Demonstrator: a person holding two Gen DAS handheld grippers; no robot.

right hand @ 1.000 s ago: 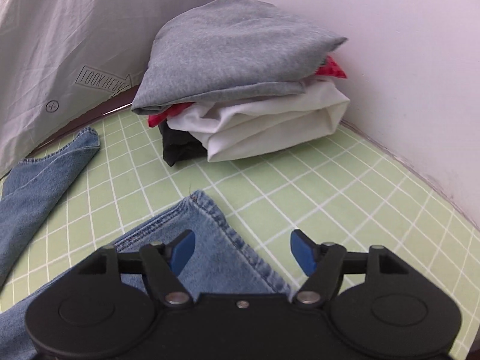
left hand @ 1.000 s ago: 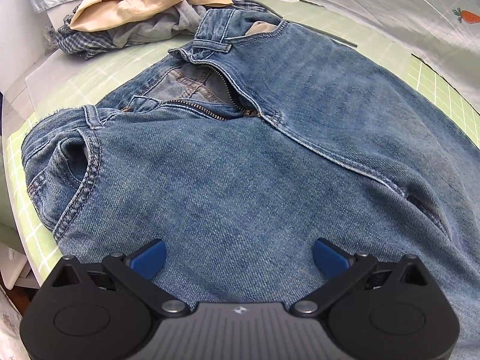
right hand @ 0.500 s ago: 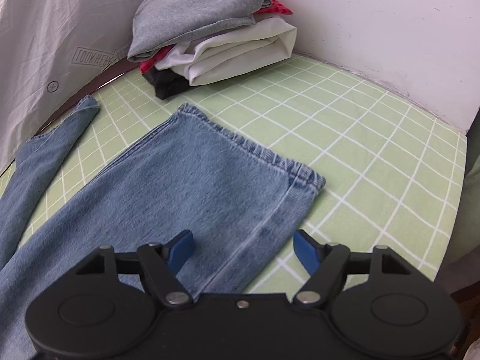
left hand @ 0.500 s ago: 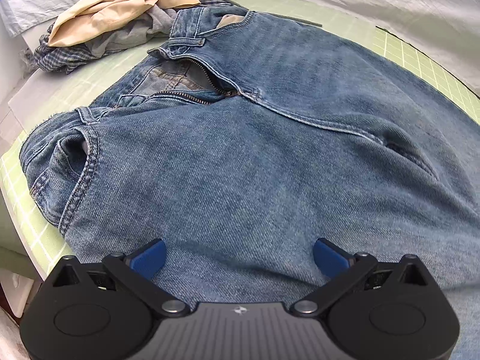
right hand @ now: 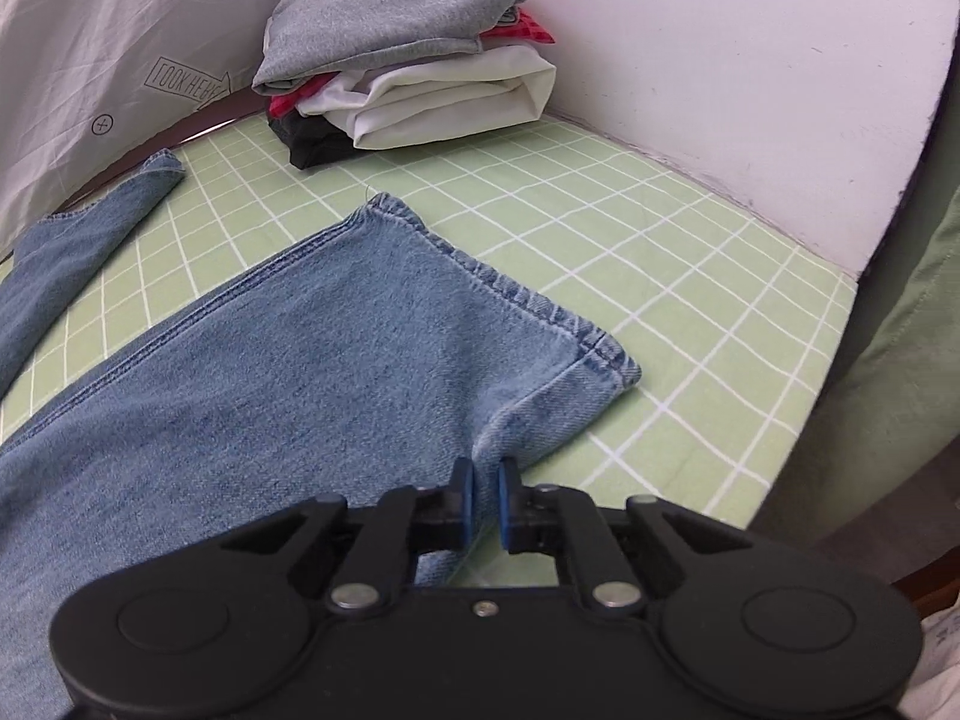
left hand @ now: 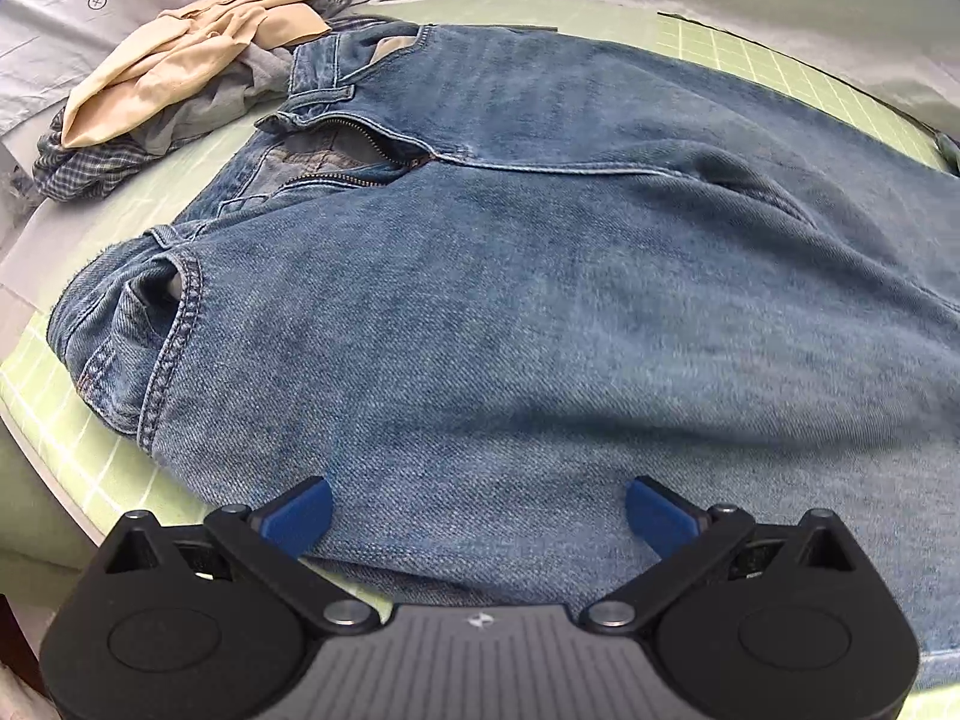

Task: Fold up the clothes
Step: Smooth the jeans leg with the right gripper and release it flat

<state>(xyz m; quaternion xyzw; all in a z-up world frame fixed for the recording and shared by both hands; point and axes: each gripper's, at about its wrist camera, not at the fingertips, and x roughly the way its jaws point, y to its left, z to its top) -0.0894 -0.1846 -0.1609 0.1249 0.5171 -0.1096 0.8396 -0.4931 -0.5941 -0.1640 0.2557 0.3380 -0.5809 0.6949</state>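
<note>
Below our left gripper the blue jeans lie flat on the green grid-patterned mat, their faded denim thick and twilled, with the zipper fly open and the curved, double-stitched front pocket at the near left. Our left gripper's blue pads stand wide apart over the near edge of the thigh, holding nothing. At the far left we see a loose heap of unfolded clothes, beige cloth over grey and blue plaid. Our right gripper has its pads pressed together on a pinched ridge of denim at the side seam of the near jeans leg, close to its hemmed cuff. Far beyond it, by the white wall, a stack of folded clothes sits with a soft grey knit on top.
</note>
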